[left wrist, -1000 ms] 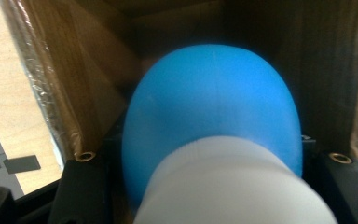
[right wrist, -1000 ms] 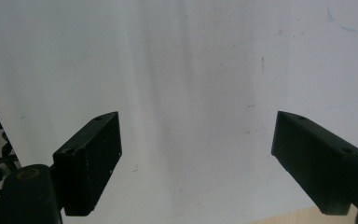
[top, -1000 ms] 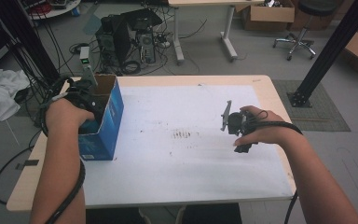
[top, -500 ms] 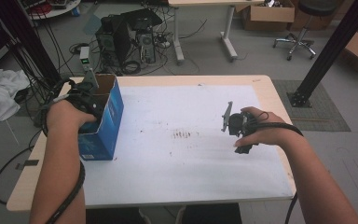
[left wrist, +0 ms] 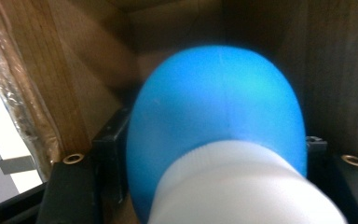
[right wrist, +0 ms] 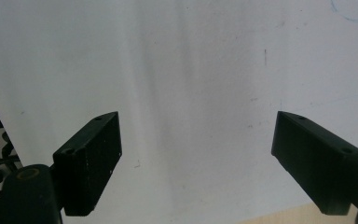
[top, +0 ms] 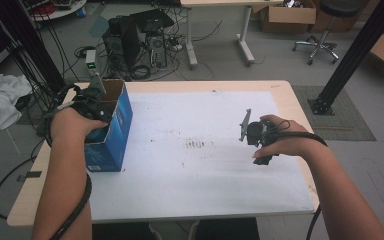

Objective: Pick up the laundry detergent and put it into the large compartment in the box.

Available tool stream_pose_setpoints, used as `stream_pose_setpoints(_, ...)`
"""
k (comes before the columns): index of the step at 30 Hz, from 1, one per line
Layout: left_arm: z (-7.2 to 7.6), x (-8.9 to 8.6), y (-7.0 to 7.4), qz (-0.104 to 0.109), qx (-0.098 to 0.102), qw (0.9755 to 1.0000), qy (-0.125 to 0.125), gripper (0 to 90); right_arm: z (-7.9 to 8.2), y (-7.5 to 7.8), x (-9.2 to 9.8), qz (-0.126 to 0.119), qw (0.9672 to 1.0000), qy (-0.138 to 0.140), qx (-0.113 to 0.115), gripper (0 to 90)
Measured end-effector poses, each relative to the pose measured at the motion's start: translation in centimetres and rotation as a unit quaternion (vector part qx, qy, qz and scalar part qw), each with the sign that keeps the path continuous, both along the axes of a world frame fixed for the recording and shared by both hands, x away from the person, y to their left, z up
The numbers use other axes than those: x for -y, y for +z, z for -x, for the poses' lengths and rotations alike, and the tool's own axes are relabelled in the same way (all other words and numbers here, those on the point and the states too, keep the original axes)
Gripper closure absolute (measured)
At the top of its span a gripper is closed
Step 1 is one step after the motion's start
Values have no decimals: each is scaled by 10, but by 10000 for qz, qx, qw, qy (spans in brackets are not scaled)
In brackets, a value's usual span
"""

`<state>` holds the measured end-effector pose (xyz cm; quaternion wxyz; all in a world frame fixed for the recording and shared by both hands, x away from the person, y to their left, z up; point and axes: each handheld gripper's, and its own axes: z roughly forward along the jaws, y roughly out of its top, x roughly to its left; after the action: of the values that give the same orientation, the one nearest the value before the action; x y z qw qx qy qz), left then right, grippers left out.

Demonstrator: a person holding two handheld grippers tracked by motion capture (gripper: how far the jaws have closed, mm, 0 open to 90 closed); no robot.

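Your right gripper (top: 244,126) hangs idle over the white sheet (top: 205,165) toward the right edge of the tabletop (top: 285,90). In the right gripper view its jaws stand wide apart with nothing between them, only bare sheet beneath. It has no part in this step, so keep it out of the way where it is.

The work is in your left hand (top: 70,125), at the left edge of the tabletop, where the left gripper (top: 97,102) reaches down into the open top of the blue carton (top: 117,130). In the left gripper view a blue bottle (left wrist: 219,116) with a white cap (left wrist: 242,186) sits between the jaws, cap end toward the camera and rounded body pointing into the brown cardboard walls of the carton (left wrist: 51,70). The jaws press on both flanks of the bottle, so you have it clamped.

Judging from that, you are at the carton step: either setting the bottle down inside or lifting it out, and I cannot tell which. The bottle looks smooth and rounded, so it may slip. If you are placing, lower until it bears on the bottom before you release. If you are drawing it out, pull straight up along the walls, keeping the clamp firm so the body does not catch the rim (top: 112,82).
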<state>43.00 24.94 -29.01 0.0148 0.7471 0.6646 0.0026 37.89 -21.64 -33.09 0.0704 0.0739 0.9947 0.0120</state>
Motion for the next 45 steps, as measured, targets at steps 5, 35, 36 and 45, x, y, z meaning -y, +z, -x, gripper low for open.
stream_pose_setpoints(5,0,0,3,-7,-4,10000,23,304,0,-1,-2,-15,10000,35,-2,160)
stream_pose_setpoints(35,14,7,41,-160,124,9998,-35,218,2,7,-5,-70,9999,100,56,160)
stream_pose_setpoints(36,14,8,43,-163,139,9998,-44,218,2,7,-5,-73,9999,96,57,160)
stream_pose_setpoints(45,20,11,61,-191,266,9994,-98,190,3,10,-5,-80,9999,103,101,160)
